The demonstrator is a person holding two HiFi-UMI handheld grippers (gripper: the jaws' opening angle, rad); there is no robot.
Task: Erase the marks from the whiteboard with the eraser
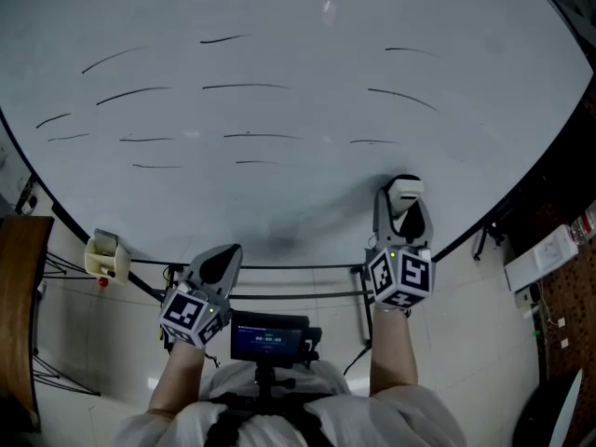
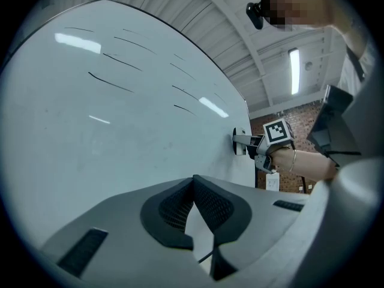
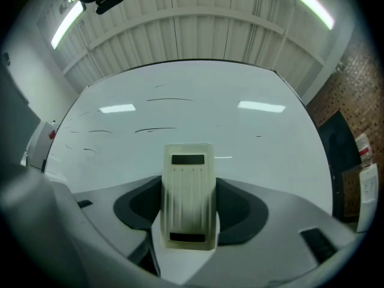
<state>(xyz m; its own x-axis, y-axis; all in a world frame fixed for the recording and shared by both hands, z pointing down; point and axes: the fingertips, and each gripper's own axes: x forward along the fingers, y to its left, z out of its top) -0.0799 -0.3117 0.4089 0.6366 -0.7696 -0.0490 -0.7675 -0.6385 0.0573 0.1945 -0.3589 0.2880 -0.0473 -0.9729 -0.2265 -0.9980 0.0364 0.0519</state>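
Head view. Shows a whiteboard (image 1: 307, 26) crossed by thin dark marks (image 1: 246, 86), lying in loose rows over its upper and middle parts. Places the right gripper (image 1: 403, 214) low on the board's right part, clamped on the eraser (image 1: 406, 192), below every mark and touching none. Places the left gripper (image 1: 220, 261) just off the board's lower edge, toward its left, in contact with nothing.

Left gripper view. Looks along jaws pressed together at the tips with nothing between them: clenched, empty, idle. Catches, farther along the board's lower edge, the eraser laid flat to the surface, apparently in contact.

Right gripper view. Finds the pale ribbed eraser squeezed between both jaws, its back to the camera and its face to the board. Puts the nearest marks up and to the left on the board; leaves the board's lower right bare but for a tiny speck or two.

Step in hand, as a judgement: the very start of wiping, eraser at the board, no stroke covered yet, all rows seemingly intact.

Next move: calls for sliding up the board and leftward onto the nearest stroke, face flat, pressure steady, then sweeping row by row. Probably demands a long reach for the board's top rows.
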